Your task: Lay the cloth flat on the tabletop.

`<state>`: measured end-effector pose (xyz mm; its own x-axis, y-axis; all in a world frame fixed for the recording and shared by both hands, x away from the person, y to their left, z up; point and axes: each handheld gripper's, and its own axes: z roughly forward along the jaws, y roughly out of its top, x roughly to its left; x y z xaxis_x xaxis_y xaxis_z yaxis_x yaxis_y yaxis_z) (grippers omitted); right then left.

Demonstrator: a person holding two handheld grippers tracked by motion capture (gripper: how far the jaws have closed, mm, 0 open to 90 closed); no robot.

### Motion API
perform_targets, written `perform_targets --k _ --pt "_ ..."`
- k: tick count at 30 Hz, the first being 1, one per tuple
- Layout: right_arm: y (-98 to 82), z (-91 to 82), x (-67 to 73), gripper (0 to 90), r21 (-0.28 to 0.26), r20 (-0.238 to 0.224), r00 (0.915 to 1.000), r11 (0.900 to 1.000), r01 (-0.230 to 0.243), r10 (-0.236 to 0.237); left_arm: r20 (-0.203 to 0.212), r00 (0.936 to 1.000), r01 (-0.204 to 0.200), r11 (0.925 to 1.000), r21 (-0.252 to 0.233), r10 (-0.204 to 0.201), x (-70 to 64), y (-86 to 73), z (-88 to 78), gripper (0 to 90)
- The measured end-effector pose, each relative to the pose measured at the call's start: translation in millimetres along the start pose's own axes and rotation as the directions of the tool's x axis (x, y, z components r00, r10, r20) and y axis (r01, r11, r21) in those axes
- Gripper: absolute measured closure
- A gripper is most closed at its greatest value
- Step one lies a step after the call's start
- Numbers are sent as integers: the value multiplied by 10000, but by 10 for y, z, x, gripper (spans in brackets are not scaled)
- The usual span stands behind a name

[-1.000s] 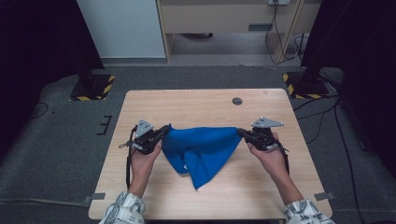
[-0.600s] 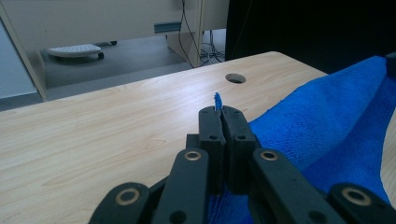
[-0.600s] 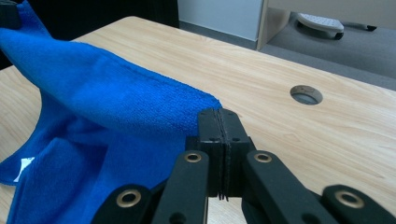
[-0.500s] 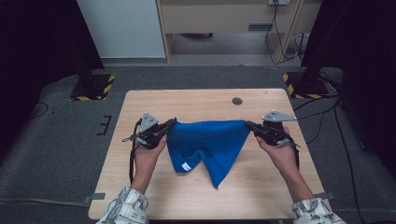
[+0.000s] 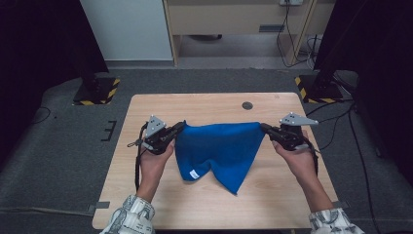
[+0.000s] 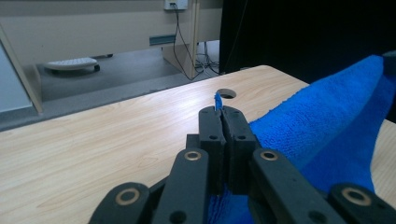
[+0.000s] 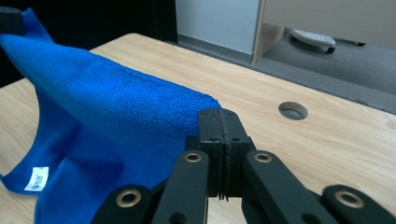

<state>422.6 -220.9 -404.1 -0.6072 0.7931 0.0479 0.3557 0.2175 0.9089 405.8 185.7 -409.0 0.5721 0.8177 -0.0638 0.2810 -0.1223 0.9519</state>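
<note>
Both top corners of the bright blue microfibre cloth [image 5: 219, 151] are already caught, so the picking-up looks done. The left gripper [image 5: 179, 128], left of centre in the high view, has its jaws pressed together on one corner, and the right gripper [image 5: 265, 129], right of centre, is clamped on the other. Between them the top edge runs nearly taut, while the rest sags in an uneven drape whose lowest point hangs toward the bottom middle of the frame, over the pale wooden table [image 5: 146, 204]. I cannot tell whether that tip touches the wood. My guess is that spreading it flat or folding it is what remains.

From above you get the whole span and both of the person's hands. The left gripper view adds a tiny blue tuft [image 6: 217, 100] poking out past the closed jaw tips. The right gripper view shows the small white label [image 7: 36, 178] at the lower left and the table's round cable hole [image 7: 293, 110] at the right.
</note>
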Motion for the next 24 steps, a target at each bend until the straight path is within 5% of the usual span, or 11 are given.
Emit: perform_targets --k 24 --pt "126 -387 1 894 -731 -18 10000 9973 96 -97 361 9988 -307 9974 -656 331 -224 208 -199 871"
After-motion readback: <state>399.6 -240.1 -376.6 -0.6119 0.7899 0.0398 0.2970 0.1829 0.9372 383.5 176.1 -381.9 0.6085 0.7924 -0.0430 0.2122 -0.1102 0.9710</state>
